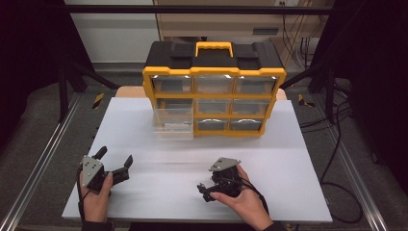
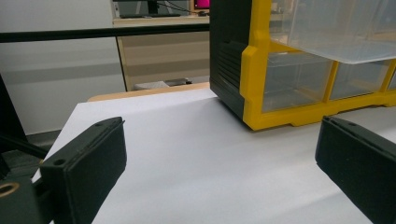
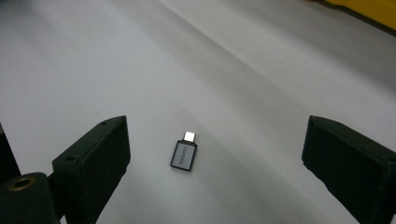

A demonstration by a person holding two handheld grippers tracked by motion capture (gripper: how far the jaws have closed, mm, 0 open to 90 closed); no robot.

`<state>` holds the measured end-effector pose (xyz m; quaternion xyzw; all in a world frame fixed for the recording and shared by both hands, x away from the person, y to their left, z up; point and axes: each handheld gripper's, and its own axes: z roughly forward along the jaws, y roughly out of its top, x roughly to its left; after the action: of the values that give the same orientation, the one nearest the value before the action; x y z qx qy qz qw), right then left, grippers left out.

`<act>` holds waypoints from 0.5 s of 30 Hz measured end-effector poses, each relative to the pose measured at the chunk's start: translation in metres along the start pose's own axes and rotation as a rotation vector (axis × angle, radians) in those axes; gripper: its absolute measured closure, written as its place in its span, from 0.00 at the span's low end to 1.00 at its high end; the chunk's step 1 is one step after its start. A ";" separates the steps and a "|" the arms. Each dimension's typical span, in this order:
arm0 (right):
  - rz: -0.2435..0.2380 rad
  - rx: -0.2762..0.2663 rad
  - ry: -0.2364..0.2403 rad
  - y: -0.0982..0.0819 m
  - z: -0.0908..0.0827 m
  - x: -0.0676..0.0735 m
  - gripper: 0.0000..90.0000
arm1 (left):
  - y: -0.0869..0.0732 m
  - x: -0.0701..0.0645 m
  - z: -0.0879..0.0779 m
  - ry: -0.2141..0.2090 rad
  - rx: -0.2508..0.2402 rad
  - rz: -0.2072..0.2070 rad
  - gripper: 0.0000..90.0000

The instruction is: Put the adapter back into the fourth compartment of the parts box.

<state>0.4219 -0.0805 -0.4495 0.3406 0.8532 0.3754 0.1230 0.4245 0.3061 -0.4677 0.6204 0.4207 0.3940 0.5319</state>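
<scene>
- Hovering low over the desk (image 1: 144, 120) near its front edge, the right gripper (image 3: 215, 154) has its jaws spread wide, gripping nothing.
- A small grey adapter (image 3: 183, 154) lies flat on the desk between those jaws (touching neither).
- The left gripper (image 1: 115, 166), near the front-left corner, is likewise released.
- A yellow-and-black drawer cabinet (image 1: 214, 86) stands at the back edge, one clear drawer (image 1: 173, 123) pulled out.

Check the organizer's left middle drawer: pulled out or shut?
Pulled out. The clear drawer juts forward of the yellow organizer front in the high view; the other drawers sit flush.
</scene>
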 end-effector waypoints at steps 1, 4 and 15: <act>-0.003 0.005 0.001 0.000 0.001 0.000 0.09 | 0.000 0.000 0.000 -0.001 0.000 0.001 0.02; -0.005 0.015 0.003 0.000 0.003 0.001 0.09 | 0.000 0.000 0.000 -0.002 0.002 0.001 0.02; -0.018 0.064 0.010 0.003 0.011 0.006 0.13 | 0.000 -0.001 0.002 -0.007 0.005 0.000 0.02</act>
<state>0.4242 -0.0690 -0.4542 0.3345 0.8684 0.3487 0.1112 0.4258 0.3051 -0.4682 0.6231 0.4196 0.3908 0.5319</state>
